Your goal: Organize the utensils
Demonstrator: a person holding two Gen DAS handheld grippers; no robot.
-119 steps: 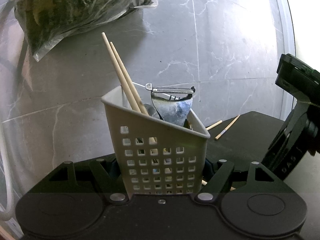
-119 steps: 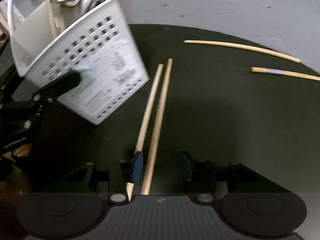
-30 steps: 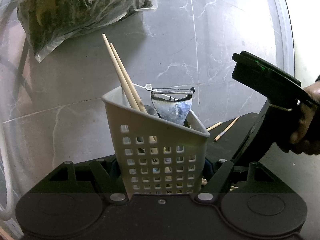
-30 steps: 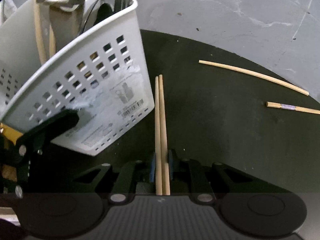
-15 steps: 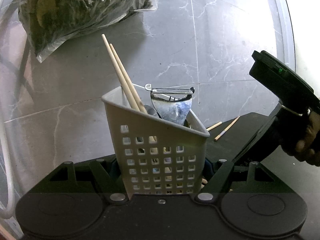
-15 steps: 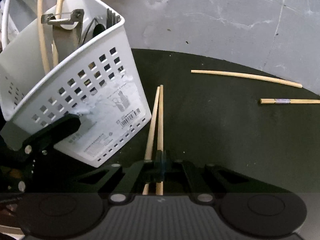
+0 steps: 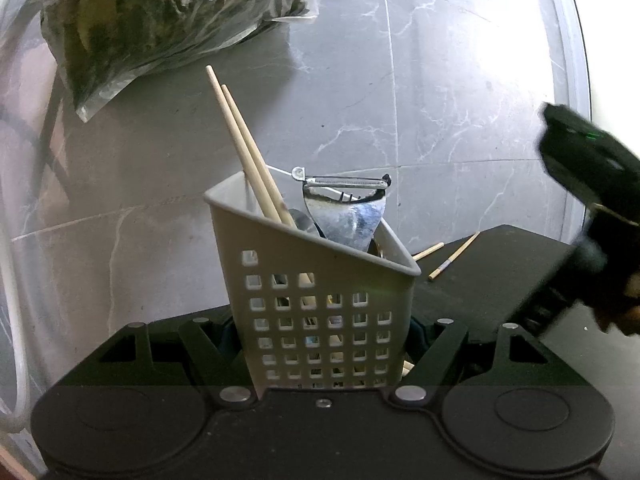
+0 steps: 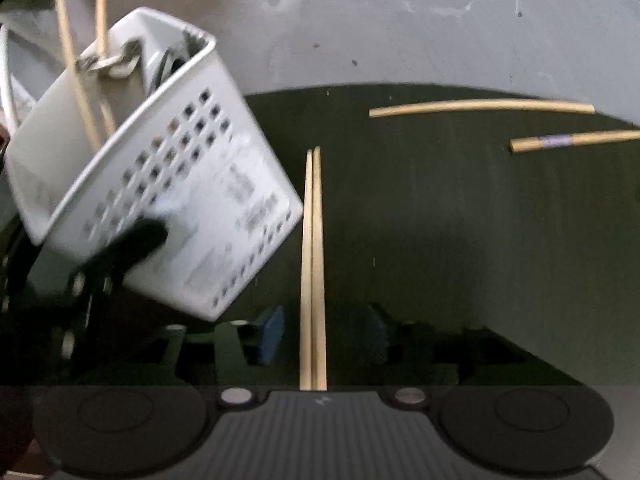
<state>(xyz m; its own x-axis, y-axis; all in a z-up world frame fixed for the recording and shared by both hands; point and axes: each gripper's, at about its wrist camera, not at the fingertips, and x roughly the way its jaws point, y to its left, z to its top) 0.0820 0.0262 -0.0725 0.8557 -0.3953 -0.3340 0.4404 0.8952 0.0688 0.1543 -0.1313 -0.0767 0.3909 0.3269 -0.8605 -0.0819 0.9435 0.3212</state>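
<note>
**Chopstick pair between your right jaws, caddy clamped in your left**

Your right gripper [image 8: 322, 334] points steeply down at the dark mat [image 8: 460, 220]. The chopstick pair [image 8: 313, 264] lies side by side, running straight out from the tool's centre line, right betw. the two blue pads [image 8: 272, 334]. The jaws are opening; both pads stand clear of the sticks w/ a gap on each side, so nothing's gripped. Half a sec ago those pads were pinched together on the pair, and the sticks were splayed at the far tips; now they lie parallel and touching.

Just left of the pair sits the white utensil caddy [image 8: 160, 184], tilted, its lower corner close to the sticks. Ahead and to the right of your tool, well apart from it, lie a loose chopstick [image 8: 480, 107] and a banded chopstick [image 8: 572, 141] on the mat.

Your left gripper [image 7: 324, 344] is closed on the caddy [image 7: 320, 292], fingers pressing its lower sides; same hold and same spot as a sec ago. Inside the caddy: two chopsticks [image 7: 248, 160] leaning away-left, plus a peeler [image 7: 344, 200]. Your right tool shows blurred at the right edge of that view, lower than a sec ago.
</note>
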